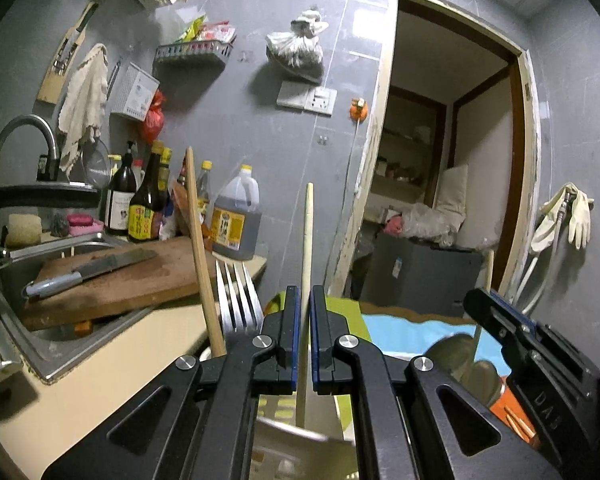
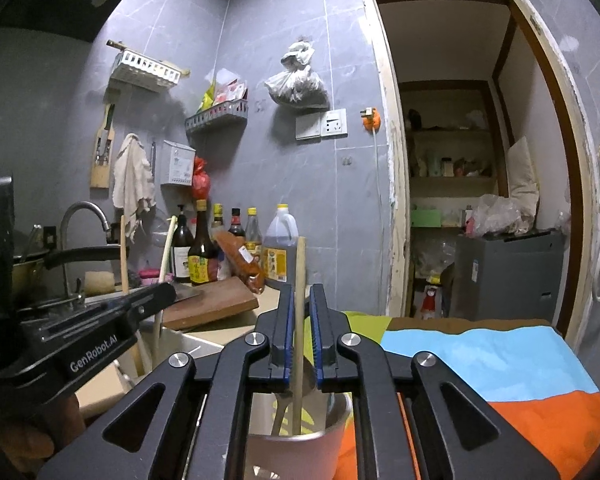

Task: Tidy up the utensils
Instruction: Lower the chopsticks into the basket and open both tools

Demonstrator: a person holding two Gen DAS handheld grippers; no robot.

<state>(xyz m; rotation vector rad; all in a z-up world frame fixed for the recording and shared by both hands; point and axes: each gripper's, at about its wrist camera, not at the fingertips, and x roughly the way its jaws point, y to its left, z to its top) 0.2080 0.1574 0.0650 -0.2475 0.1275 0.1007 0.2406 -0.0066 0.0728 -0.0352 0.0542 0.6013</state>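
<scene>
My left gripper (image 1: 305,292) is shut on a pale chopstick (image 1: 308,236) that stands upright between its blue pads. Just left of it a metal fork (image 1: 238,300) and a brown wooden chopstick (image 1: 198,236) stick up from a white slatted holder (image 1: 276,456) below the jaws. My right gripper (image 2: 302,292) has a wooden chopstick (image 2: 299,276) between its jaws, leaning on the left pad with a thin gap to the right one. That chopstick's lower end stands in a pinkish cup (image 2: 332,428). Each gripper shows in the other's view: right gripper (image 1: 480,304), left gripper (image 2: 166,294).
To the left lie a steel sink (image 1: 16,320) and a wooden cutting board (image 1: 140,284) with a knife (image 1: 92,270) on it. Sauce bottles (image 1: 148,208) line the wall. A blue, orange and green cloth (image 2: 500,360) covers the surface on the right. Beyond it is an open doorway (image 2: 460,160).
</scene>
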